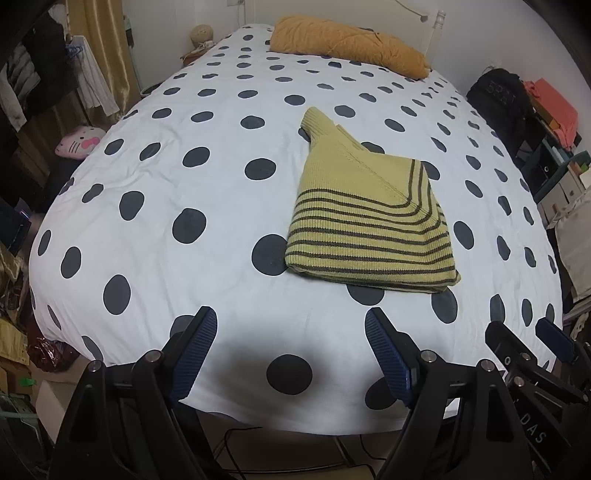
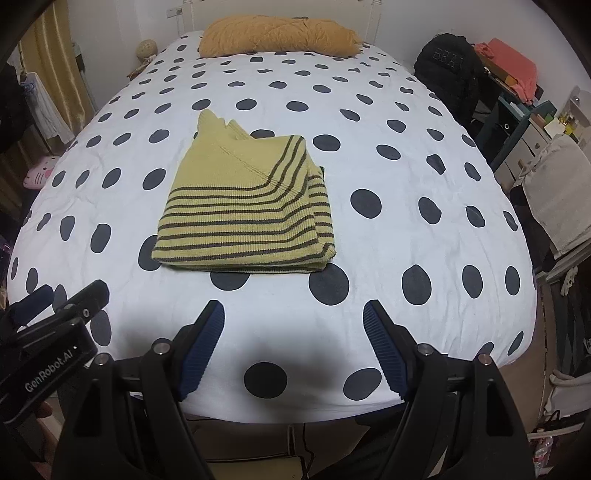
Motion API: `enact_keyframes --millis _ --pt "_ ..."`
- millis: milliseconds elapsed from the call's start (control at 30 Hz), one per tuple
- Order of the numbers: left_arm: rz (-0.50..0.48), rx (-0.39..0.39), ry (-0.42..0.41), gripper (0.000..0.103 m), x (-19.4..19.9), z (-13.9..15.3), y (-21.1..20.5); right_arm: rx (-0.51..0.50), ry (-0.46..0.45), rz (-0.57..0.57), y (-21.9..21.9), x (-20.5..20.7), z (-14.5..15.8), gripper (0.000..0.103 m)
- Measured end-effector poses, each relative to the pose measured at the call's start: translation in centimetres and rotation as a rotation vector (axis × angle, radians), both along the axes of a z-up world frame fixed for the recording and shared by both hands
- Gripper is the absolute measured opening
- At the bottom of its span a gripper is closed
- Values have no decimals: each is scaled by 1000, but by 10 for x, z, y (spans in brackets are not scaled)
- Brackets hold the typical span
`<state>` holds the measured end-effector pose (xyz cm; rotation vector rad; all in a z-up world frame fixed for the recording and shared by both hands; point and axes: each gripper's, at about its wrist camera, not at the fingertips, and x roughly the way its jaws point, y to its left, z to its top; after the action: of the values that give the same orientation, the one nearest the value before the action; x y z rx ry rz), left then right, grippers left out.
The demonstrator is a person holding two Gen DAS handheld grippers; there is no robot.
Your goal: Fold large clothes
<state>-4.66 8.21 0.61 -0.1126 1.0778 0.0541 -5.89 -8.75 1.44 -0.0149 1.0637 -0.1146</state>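
Folded sweater (image 1: 369, 218) (image 2: 245, 206) lying flat on the bed (image 1: 184, 177) (image 2: 406, 236), nearer the foot edge than the head, about midway between the 2 side edges. Ribbed knit, yellow-green, crossed by thin dark stripes on the thick lower fold; plain knit above, narrowing to a ribbed cuff or collar pointing toward the head edge. Roughly rectangular bundle with a soft, rounded fold along the near side.

Cover smooth white cotton printed with large dark oval dots, lightly creased near the left edge. Quilted mustard pillow (image 1: 351, 46) (image 2: 280, 35) lying across the head edge.

Left gripper (image 1: 291, 321) held over the foot edge, jaws spread wide with nothing between them; blue ridged pads (image 1: 195, 354) on black arms. Right gripper (image 2: 293, 314) beside it, also over the foot edge, likewise gaping and empty, pads (image 2: 384, 350) of the same ridged blue rubber. Both well apart from the sweater.

Black backpack (image 1: 496, 98) (image 2: 448, 62) off the right edge; pink cat plush (image 1: 79, 142) (image 2: 40, 171) off the left edge.
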Motion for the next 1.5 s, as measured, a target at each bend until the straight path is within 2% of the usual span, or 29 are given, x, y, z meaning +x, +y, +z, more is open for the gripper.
enact_keyframes --millis 1500 --pt "-29 -26 22 83 11 -6 -2 -2 33 4 1 5 -12 78"
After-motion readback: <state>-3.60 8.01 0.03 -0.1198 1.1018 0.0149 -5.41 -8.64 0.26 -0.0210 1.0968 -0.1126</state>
